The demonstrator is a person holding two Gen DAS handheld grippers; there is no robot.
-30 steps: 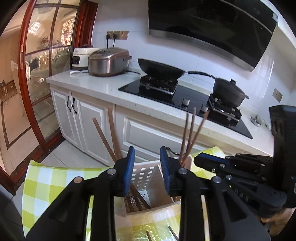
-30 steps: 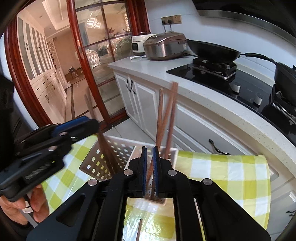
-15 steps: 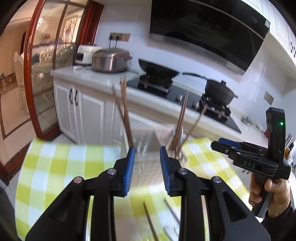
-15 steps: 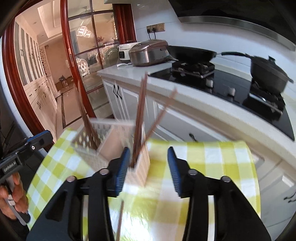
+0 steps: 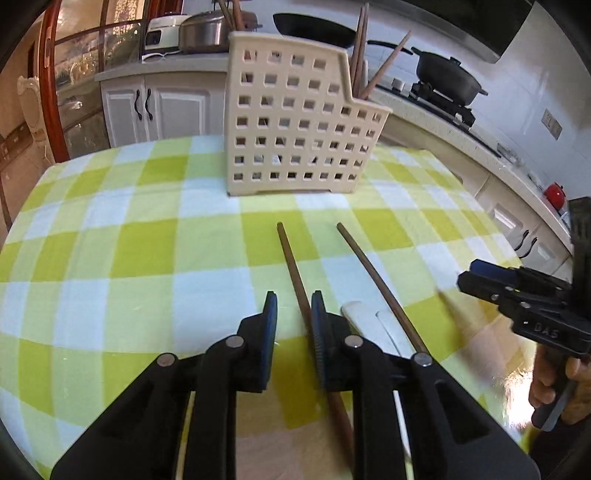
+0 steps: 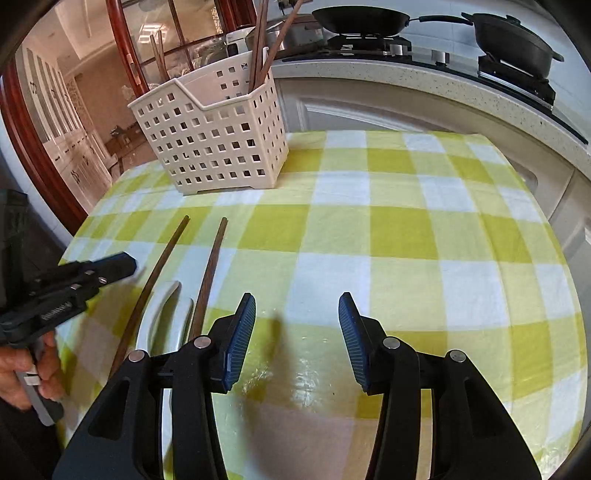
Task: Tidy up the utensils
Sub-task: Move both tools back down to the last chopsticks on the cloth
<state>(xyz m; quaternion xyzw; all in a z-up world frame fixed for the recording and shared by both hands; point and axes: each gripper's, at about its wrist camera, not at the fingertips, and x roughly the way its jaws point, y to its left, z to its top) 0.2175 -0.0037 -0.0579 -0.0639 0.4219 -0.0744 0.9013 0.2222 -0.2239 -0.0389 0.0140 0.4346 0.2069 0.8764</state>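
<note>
Between the parted jaws of the left gripper (image 5: 293,310), a dark brown wooden chopstick (image 5: 291,266), flat on the bench and close against the right-hand blue pad (image 5: 318,325); not clamped, a clear gap on the other side. Whether the pad touches the stick, impossible to tell. Seen from the right wrist, hangs low over the cloth at the left edge, beside that same stick.

Between the jaws of the right gripper (image 6: 297,314), spread wide, nothing but bare cloth.

Just beside the first stick, on its right, two white elongated spoon-like pieces (image 5: 354,314) side by side, and beyond them a second dark brown wooden chopstick (image 5: 365,266), roughly parallel to the first. All four lying flat, tips toward the holder, well short of it.

Underneath, a bench covered in yellow-green and white checked cloth (image 5: 129,240), glossy near the cameras.

Farther out, at the far side of the bench, a beige perforated plastic utensil holder (image 5: 295,122), upright, with a stepped rim. Inside its lower compartment, several brown chopsticks (image 5: 360,55) standing and leaning; more brown sticks (image 6: 159,55) in the taller one behind.

Beyond the bench, a white kitchen counter with a black wok (image 6: 360,16), a black lidded pot (image 6: 513,33) on a gas hob, and a steel rice cooker (image 5: 203,31).
</note>
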